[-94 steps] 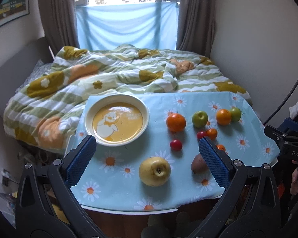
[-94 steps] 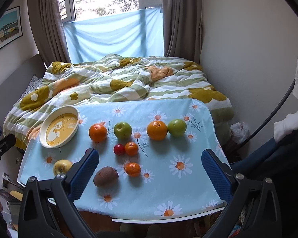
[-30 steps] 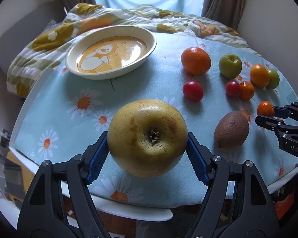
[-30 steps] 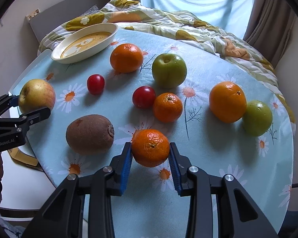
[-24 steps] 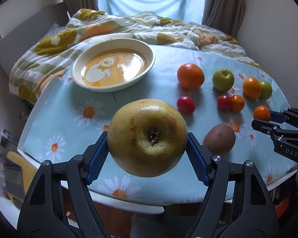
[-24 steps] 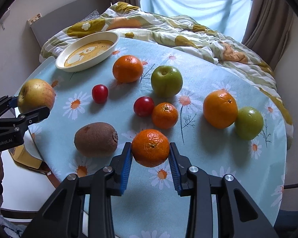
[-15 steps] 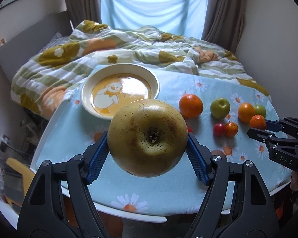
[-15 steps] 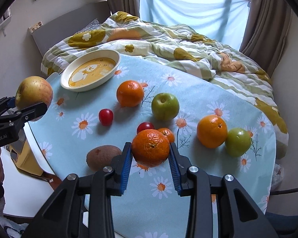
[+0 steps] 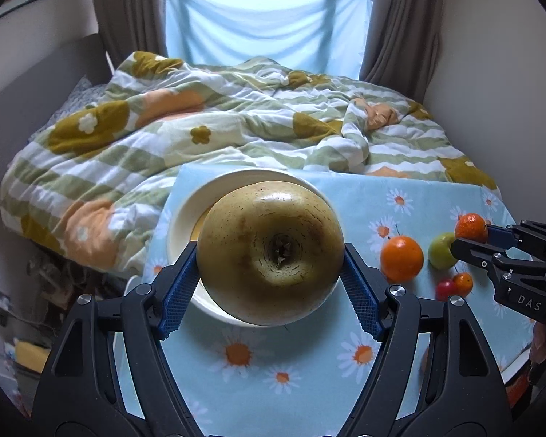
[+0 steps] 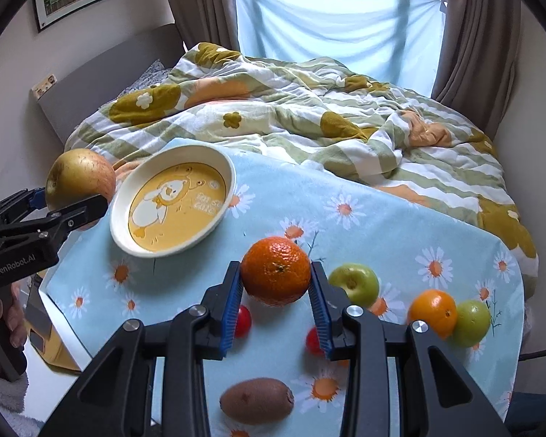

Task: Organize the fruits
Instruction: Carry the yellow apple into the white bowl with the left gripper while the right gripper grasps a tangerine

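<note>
My left gripper (image 9: 269, 273) is shut on a large yellow apple (image 9: 269, 251) and holds it in the air in front of the cream bowl (image 9: 180, 225) with a duck picture. In the right wrist view the apple (image 10: 80, 178) hangs just left of the bowl (image 10: 174, 204). My right gripper (image 10: 276, 287) is shut on a small mandarin (image 10: 276, 271), held above the table's middle; it also shows in the left wrist view (image 9: 471, 226). On the daisy tablecloth lie a green apple (image 10: 355, 284), an orange (image 10: 433, 311), a second green apple (image 10: 471, 322), a kiwi (image 10: 256, 400) and two red cherry tomatoes (image 10: 243, 320).
The table (image 10: 382, 225) stands against a bed with a flowered quilt (image 10: 291, 109). A wall is on the right and a curtained window behind the bed. The table's near edge (image 9: 309, 426) is just under the left gripper. A yellow stool (image 10: 54, 349) stands below the table's left edge.
Both grippers have risen and drawn back from the table with their fruit. The left one now holds the apple before the bowl; the right one holds the mandarin higher above the fruits.
</note>
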Action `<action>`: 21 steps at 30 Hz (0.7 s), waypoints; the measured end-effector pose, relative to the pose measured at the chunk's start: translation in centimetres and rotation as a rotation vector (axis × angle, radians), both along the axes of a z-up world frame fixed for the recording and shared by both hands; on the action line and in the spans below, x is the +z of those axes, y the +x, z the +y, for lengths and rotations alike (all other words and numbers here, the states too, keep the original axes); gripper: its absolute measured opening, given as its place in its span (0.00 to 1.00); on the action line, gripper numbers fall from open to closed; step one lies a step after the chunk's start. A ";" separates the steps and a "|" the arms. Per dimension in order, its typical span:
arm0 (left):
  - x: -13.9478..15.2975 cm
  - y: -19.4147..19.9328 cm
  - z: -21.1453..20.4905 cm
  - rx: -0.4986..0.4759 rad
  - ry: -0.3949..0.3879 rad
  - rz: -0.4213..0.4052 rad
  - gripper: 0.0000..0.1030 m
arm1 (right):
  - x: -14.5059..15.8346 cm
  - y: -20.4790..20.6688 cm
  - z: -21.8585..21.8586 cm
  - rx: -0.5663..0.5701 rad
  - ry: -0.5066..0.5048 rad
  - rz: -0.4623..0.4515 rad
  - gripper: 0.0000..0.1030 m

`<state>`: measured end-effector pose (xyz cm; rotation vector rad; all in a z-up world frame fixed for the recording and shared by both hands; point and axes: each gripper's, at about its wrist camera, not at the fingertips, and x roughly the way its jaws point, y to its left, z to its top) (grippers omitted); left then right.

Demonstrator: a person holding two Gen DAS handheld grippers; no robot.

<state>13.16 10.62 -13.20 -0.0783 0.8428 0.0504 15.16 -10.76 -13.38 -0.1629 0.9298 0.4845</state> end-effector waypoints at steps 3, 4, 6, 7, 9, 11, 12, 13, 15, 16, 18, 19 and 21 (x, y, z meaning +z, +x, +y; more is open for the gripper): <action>-0.6 2.3 1.6 -0.032 -0.001 0.017 0.79 | 0.0 1.5 2.1 -0.031 0.004 0.001 0.32; -0.9 3.1 2.0 -0.044 0.000 0.024 0.79 | 0.1 2.0 2.5 -0.040 0.005 0.003 0.32; -1.4 4.5 2.9 -0.068 0.002 0.039 0.79 | -0.1 3.1 3.6 -0.066 0.010 0.010 0.32; -1.7 5.2 3.3 -0.081 0.006 0.047 0.79 | -0.1 3.6 3.9 -0.078 0.014 0.014 0.32; -2.6 6.5 3.8 -0.105 0.013 0.061 0.79 | -0.5 4.3 4.6 -0.101 0.017 0.023 0.32; -3.6 7.8 4.1 -0.132 0.017 0.080 0.79 | -0.8 4.9 5.0 -0.120 0.014 0.028 0.32; -4.1 8.4 4.2 -0.144 0.019 0.089 0.79 | -0.9 5.1 5.2 -0.131 0.012 0.032 0.32; -4.7 9.0 4.2 -0.157 0.022 0.098 0.79 | -1.1 5.4 5.4 -0.141 0.008 0.036 0.32; -5.8 10.2 4.3 -0.181 0.031 0.119 0.79 | -1.5 5.8 5.7 -0.161 -0.001 0.044 0.32; -6.3 10.7 4.3 -0.191 0.033 0.129 0.79 | -1.7 6.0 5.7 -0.172 -0.005 0.051 0.32; -7.2 11.5 4.3 -0.211 0.035 0.147 0.79 | -2.0 6.3 5.7 -0.194 -0.008 0.062 0.32; -7.6 11.9 4.3 -0.221 0.041 0.155 0.79 | -2.2 6.4 5.7 -0.205 -0.010 0.067 0.32; -8.3 12.3 4.0 -0.238 0.054 0.167 0.79 | -2.4 6.6 5.6 -0.224 -0.011 0.075 0.32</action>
